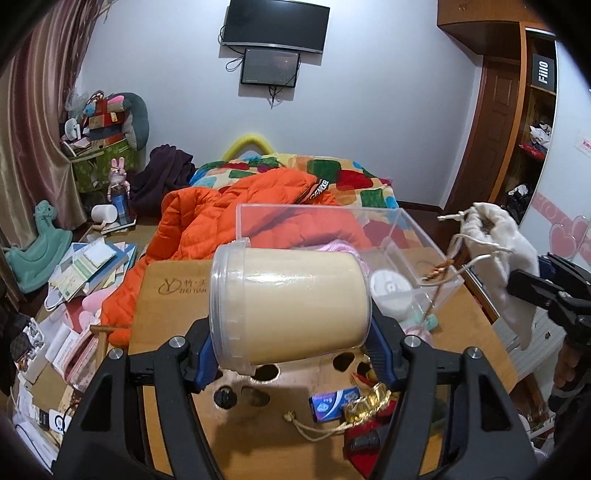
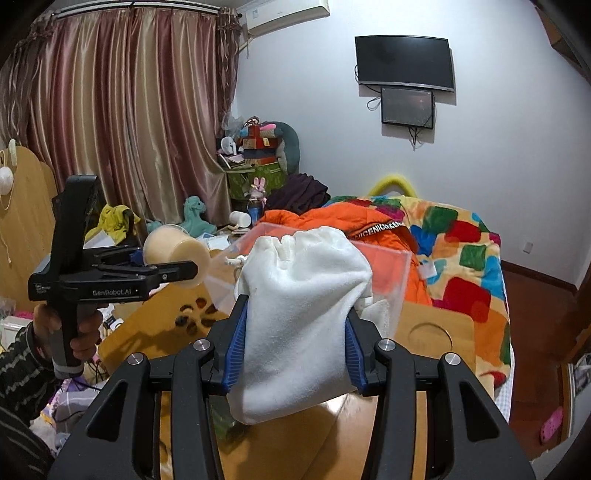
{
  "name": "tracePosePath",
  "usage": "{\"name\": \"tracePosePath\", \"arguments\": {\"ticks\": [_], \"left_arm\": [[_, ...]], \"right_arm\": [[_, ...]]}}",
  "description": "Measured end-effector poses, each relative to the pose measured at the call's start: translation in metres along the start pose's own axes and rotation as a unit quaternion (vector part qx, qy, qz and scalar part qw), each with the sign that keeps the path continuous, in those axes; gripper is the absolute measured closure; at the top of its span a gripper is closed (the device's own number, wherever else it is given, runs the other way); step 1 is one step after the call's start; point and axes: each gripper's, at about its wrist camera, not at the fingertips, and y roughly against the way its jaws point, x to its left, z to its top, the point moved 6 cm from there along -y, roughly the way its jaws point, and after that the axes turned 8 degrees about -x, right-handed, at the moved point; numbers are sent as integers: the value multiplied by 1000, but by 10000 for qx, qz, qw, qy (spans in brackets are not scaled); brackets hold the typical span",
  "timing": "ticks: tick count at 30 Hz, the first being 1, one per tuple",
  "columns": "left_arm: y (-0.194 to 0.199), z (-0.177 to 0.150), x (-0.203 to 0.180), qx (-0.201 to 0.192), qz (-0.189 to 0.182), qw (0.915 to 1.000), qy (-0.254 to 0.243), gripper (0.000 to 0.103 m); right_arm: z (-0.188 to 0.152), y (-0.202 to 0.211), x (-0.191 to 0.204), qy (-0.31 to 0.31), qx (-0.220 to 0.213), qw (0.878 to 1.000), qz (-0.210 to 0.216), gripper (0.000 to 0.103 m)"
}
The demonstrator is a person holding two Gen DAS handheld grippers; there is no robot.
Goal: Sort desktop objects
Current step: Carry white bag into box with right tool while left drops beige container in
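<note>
The left tongs (image 1: 291, 332) pinch a clear tub (image 1: 290, 304) of cream-coloured filling, held sideways above the table (image 1: 170, 295) stamped "ZHU TIAN". The right tongs (image 2: 295, 350) pinch a plain white drawstring pouch (image 2: 303, 314) beside a clear box (image 1: 406, 236).

We see right gripper (image 2: 295, 328) clamping white pouch (image 2: 299, 317) above clear box (image 2: 391, 291); left gripper (image 2: 192, 264) gripping cream jar (image 2: 173, 245).

Orange jacket (image 1: 236, 225) on patchwork blanket (image 2: 458, 236) (wall-mounted TV (image 1: 275, 26) above)
</note>
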Motion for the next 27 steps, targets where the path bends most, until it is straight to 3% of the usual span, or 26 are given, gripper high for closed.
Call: {"name": "tracePosePath", "arguments": {"ticks": [11, 27], "left_arm": [[-27, 19, 1, 75, -27, 9999, -89, 37], [-92, 10, -7, 514, -120, 9982, -290, 37]], "right_arm": [[11, -41, -10, -96, 125, 9998, 107, 61], [-8, -106, -38, -309, 678, 9970, 206, 60]]}}
